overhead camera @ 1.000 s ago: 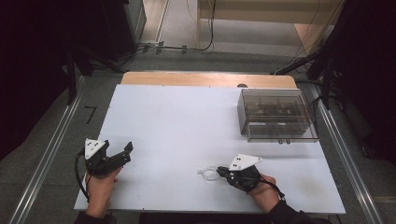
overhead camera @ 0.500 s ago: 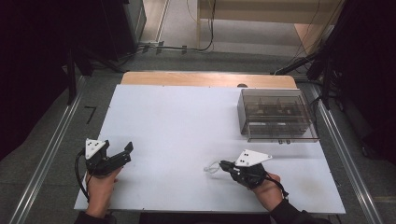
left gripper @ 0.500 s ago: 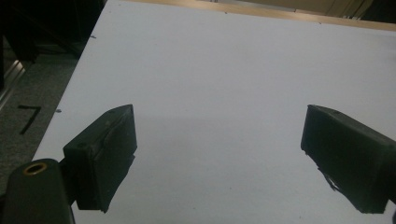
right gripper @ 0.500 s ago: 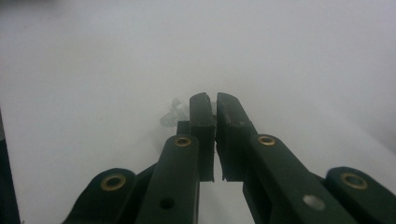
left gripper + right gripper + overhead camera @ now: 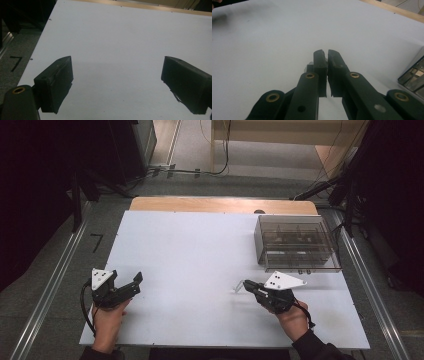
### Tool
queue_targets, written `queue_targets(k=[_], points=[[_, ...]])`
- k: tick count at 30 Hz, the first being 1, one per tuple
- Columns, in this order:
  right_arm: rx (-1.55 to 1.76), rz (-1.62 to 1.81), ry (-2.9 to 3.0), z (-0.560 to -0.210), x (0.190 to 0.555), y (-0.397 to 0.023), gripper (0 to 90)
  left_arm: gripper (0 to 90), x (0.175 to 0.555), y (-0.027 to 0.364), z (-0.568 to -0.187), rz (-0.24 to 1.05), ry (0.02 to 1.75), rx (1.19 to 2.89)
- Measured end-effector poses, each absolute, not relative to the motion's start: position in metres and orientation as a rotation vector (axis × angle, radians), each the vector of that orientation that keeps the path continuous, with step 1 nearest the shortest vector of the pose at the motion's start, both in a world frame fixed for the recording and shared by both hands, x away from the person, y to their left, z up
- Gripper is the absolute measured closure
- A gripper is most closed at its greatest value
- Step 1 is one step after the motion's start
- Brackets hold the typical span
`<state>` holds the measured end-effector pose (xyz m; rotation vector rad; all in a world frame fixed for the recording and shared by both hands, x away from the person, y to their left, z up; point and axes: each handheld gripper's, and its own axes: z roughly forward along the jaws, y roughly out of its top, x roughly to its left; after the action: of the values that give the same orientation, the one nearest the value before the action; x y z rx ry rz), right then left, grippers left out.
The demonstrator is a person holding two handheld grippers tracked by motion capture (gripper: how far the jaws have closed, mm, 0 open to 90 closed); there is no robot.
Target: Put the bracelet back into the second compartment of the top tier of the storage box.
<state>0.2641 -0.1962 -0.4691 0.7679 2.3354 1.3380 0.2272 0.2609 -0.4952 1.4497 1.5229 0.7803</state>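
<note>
Currently right tongs [image 5: 246, 285] pinch a small clear item [image 5: 239, 286] above the surface [image 5: 200, 250], near the box [image 5: 295, 242]; left tongs [image 5: 134, 284] stand spread, empty.

- Left claw [image 5: 131, 285]: black body, grey three-cornered plate on top with small dark screw dots, black cable looping down beside the wrist.
- Seen in the left gripper view: two blocky matte black fingers [image 5: 55, 82], flat inner faces, a brass-ringed hole at the lower left corner.
- Right claw [image 5: 247, 285]: black, topped by a pale three-cornered plate with dark dots; black cable at the wrist.
- Seen in the right gripper view: black link bars with brass bushings at the pivots, slim square-tipped pads [image 5: 321, 65].
- Dark sleeve on the right forearm.
</note>
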Motion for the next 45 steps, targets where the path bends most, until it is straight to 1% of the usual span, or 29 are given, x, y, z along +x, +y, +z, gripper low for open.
queue_targets(k=[45], points=[[0.907,1.421,2.093,-0.449,0.277,-0.236,83.4,11.0,0.228,0.261,-0.495,0.779,1.526,1.451]])
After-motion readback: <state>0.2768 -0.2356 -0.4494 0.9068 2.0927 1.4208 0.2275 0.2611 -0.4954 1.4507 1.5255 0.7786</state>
